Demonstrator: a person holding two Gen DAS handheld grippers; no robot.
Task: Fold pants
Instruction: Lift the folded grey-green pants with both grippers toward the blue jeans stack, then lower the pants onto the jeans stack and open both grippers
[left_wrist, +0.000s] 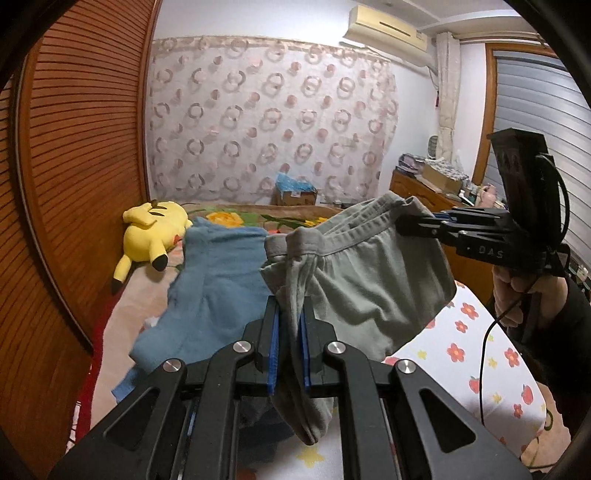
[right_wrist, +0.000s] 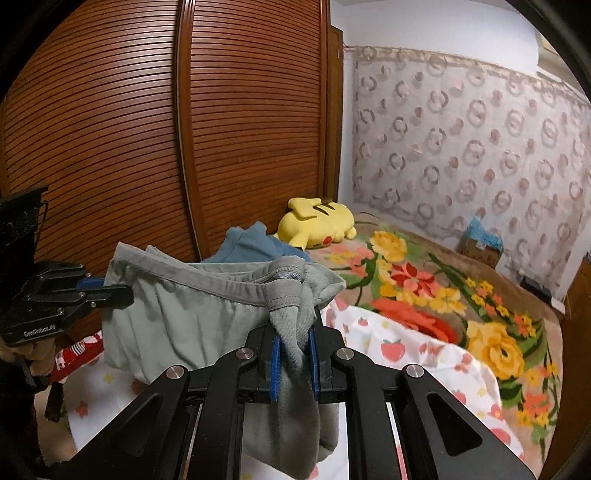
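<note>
The grey-green pants (left_wrist: 369, 280) hang in the air above the bed (right_wrist: 424, 295), stretched by the waistband between both claws. The left gripper (left_wrist: 290, 332) is clamped on one bunched end of the ribbed band; the right gripper (right_wrist: 293, 350) is clamped on the other. This looks like the lift-and-spread step; next they likely need laying flat on the strawberry-print sheet (right_wrist: 406, 350). The fabric is soft, limp jersey. Farther off lie a blue garment (left_wrist: 210, 280) and a yellow plush toy (left_wrist: 155, 229)
</note>
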